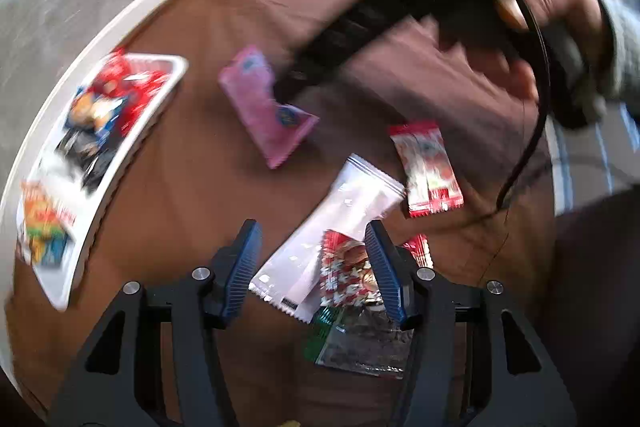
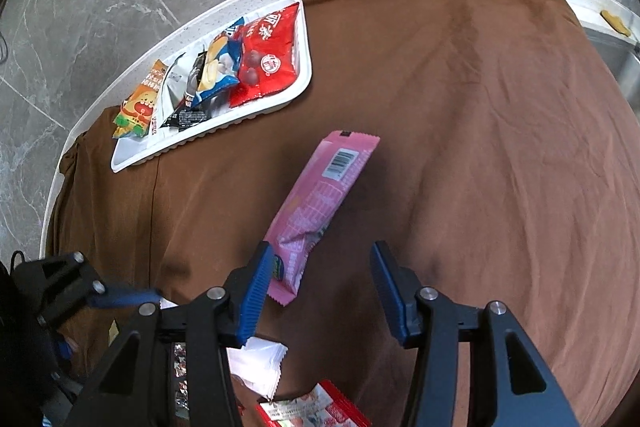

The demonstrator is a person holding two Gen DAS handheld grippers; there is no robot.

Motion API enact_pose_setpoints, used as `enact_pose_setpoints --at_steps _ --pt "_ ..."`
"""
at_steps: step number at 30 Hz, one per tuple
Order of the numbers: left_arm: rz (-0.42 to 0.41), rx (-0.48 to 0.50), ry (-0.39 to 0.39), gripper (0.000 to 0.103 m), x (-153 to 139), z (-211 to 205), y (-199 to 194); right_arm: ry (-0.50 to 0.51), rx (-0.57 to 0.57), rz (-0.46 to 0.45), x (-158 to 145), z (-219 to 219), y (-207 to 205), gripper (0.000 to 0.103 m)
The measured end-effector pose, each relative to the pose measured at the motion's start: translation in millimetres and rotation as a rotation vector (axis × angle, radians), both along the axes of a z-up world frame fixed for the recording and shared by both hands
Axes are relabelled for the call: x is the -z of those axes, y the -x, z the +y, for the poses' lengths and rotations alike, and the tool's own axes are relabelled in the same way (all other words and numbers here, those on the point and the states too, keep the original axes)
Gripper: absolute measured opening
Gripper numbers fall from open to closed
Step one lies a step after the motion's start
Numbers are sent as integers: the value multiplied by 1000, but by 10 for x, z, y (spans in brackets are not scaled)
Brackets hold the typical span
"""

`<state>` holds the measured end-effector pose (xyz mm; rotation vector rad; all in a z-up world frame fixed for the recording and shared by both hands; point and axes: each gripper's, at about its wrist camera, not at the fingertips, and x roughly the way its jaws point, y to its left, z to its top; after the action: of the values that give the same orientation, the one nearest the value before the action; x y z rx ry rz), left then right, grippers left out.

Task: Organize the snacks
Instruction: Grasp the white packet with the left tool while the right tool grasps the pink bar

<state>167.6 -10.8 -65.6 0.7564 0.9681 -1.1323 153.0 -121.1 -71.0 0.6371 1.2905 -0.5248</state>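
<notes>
Silver/green packet (image 1: 362, 345) under L gripper (image 1: 312, 267), jaws wide, empty; white packet (image 1: 336, 227) btwn tips. R gripper (image 2: 320, 291) agape, pink packet (image 2: 316, 207) unheld (cloth). White tray (image 2: 208, 143): 4 snacks.

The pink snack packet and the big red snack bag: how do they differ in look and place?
The pink snack packet is long and narrow; the big red snack bag is wide and pillow-shaped. The pink snack packet lies alone on the brown cloth with its barcode side up, while the big red snack bag sits in the white tray beside other snacks. Both are sealed.
</notes>
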Motion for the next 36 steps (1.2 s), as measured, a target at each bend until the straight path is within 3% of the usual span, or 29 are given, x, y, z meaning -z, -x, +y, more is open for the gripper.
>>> enact_pose_setpoints --at_steps 10,22,27,36 --pt "-86 144 -89 58 251 -321 61 -10 -18 20 140 -11 -91 54" --pt "-8 10 -52 58 350 -389 -302 47 -59 64 248 -57 -291 58" --pt "18 -6 -35 56 362 -406 -377 78 -116 79 280 -60 -410 34" --pt "141 -72 44 34 382 -353 -559 48 -161 17 241 -56 -466 18"
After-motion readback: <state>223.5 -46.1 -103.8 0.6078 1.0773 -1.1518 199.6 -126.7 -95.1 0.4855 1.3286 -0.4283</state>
